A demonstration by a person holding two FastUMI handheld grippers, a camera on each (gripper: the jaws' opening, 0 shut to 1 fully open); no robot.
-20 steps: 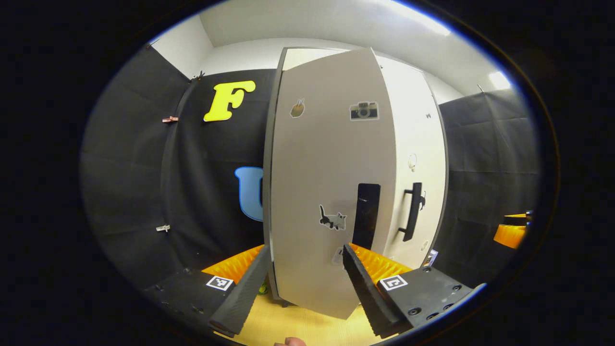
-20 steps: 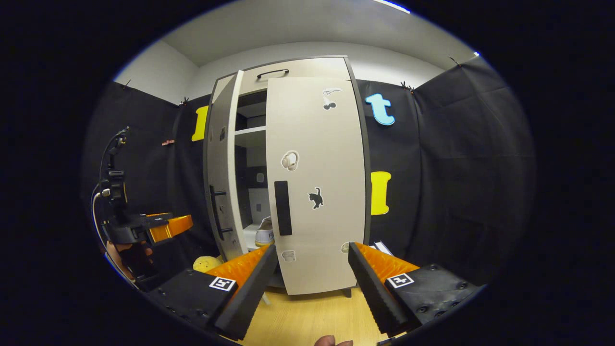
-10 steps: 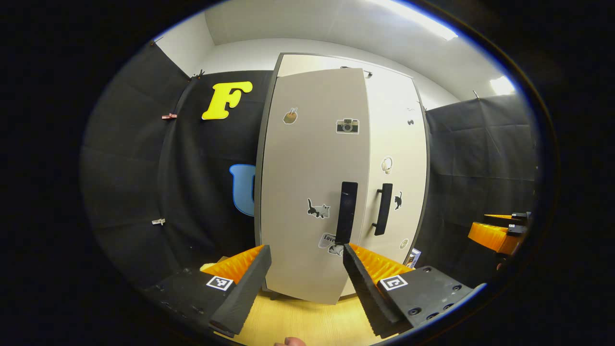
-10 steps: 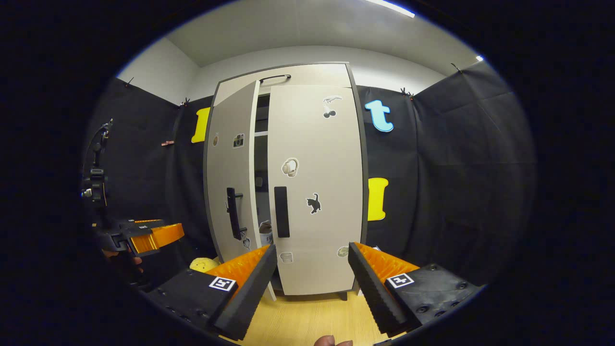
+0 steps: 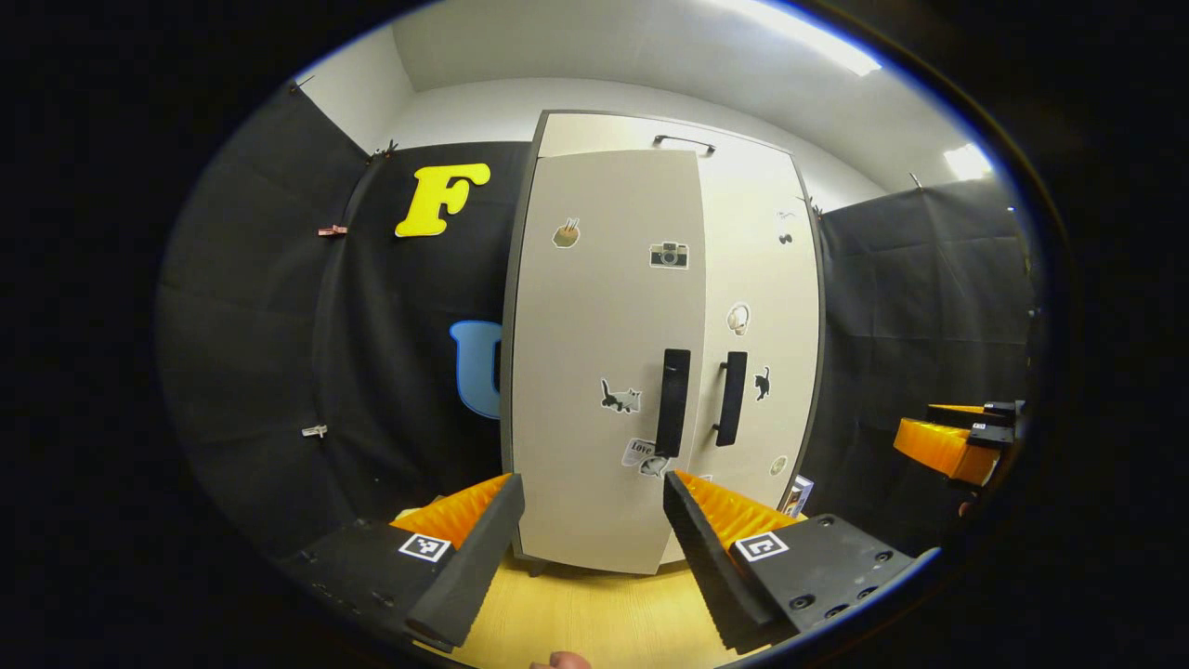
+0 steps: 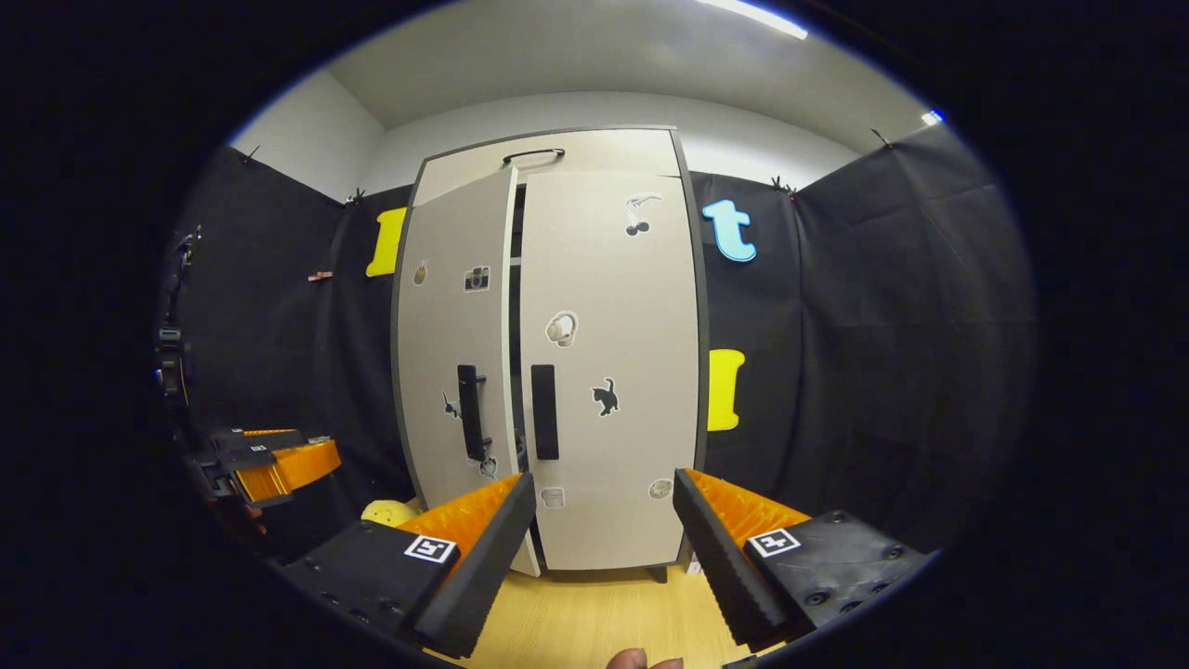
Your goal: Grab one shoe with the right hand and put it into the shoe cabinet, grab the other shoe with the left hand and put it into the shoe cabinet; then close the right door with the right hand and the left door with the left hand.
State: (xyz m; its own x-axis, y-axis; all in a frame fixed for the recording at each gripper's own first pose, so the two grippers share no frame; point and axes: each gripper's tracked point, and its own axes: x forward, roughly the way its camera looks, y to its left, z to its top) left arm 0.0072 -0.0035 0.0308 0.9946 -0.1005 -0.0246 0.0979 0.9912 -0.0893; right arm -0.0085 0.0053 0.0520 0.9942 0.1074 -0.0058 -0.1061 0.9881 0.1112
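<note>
Beige left door [image 6: 453, 372] is being left slightly ajar beside the right door [image 6: 608, 372], ahead of the released left gripper [image 5: 585, 548].

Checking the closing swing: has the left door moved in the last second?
Yes. The left door swung shut toward the right door; the wide gap showing shelves is now a narrow slit.

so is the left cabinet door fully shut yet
No, in the right gripper view the left door stands slightly ajar, with a dark gap between it and the right door.
</note>
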